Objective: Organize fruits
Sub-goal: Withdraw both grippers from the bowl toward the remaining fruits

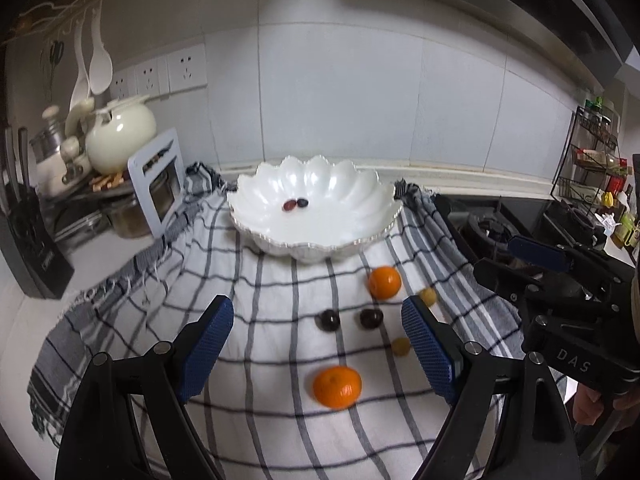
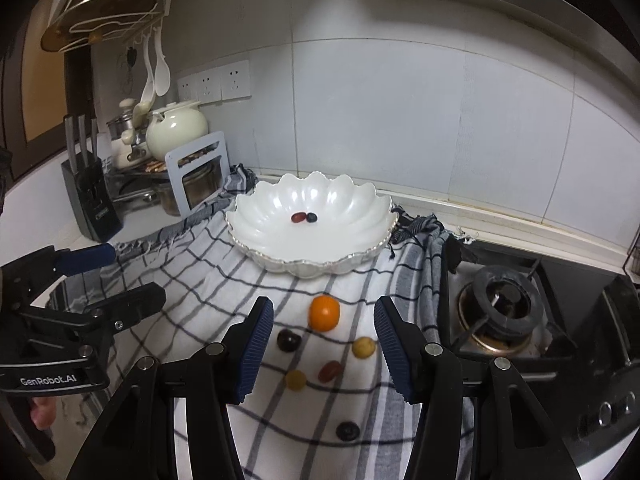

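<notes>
A: What's nearest the left gripper (image 1: 318,338)?

B: Its jaws stand wide apart with nothing between the pads. Just ahead on the checked cloth (image 1: 256,420) lies an orange (image 1: 337,386), then two dark grapes (image 1: 330,320) side by side, with a pale grape (image 1: 401,347) close by the right finger.

A: And the right gripper (image 2: 323,350)?

B: Its jaws are partly apart and hold nothing. Between the fingers the cloth carries a dark grape, a reddish one (image 2: 330,371) and two pale ones, a second orange (image 2: 324,313) beyond them. One more dark fruit (image 2: 347,431) lies nearer; it's blurred, probably a grape.

A: Farther back?

B: The white scalloped bowl (image 1: 372,196) sits on the cloth near the wall, two small dark fruits (image 1: 295,204) touching in its middle. A gas burner (image 2: 500,308) is to the right.
</notes>
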`<state>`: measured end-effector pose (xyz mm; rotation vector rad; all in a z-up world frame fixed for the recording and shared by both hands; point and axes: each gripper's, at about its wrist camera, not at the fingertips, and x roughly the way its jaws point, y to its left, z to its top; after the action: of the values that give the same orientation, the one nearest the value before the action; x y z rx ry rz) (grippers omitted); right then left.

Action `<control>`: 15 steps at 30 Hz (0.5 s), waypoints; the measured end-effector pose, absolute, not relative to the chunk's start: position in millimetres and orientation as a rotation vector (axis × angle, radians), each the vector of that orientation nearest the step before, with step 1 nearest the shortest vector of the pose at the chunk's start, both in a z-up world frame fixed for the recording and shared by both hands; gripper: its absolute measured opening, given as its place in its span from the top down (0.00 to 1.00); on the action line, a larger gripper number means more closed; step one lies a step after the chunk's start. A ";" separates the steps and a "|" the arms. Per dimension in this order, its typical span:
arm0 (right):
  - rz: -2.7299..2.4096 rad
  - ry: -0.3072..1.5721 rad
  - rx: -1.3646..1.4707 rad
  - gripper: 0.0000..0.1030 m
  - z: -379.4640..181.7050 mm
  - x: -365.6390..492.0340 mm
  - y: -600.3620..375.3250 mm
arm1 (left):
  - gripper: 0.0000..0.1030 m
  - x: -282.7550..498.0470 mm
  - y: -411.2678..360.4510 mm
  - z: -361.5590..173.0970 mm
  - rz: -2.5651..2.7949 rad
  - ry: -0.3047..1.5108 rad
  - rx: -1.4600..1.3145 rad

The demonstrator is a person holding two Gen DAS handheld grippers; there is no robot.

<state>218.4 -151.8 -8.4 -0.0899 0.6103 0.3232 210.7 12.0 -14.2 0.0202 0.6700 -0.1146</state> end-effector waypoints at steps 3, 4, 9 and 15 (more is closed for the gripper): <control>0.320 0.607 -0.103 0.48 -14.2 211.2 -153.1 | 0.16 204.4 12.2 -22.4 -0.111 0.678 0.021; 0.321 0.608 -0.107 0.48 -16.2 209.3 -153.1 | 0.16 202.6 11.4 -25.8 -0.108 0.682 0.027; 0.333 0.654 -0.105 0.48 -31.4 204.4 -154.8 | 0.16 201.2 8.0 -41.9 -0.112 0.735 0.032; 0.325 0.714 -0.109 0.48 -53.5 203.4 -158.6 | 0.16 200.6 2.9 -60.0 -0.106 0.780 0.058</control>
<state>203.4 -158.6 -53.5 -0.1089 0.7141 0.3246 200.6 2.9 -60.0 0.0584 0.7795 -0.1058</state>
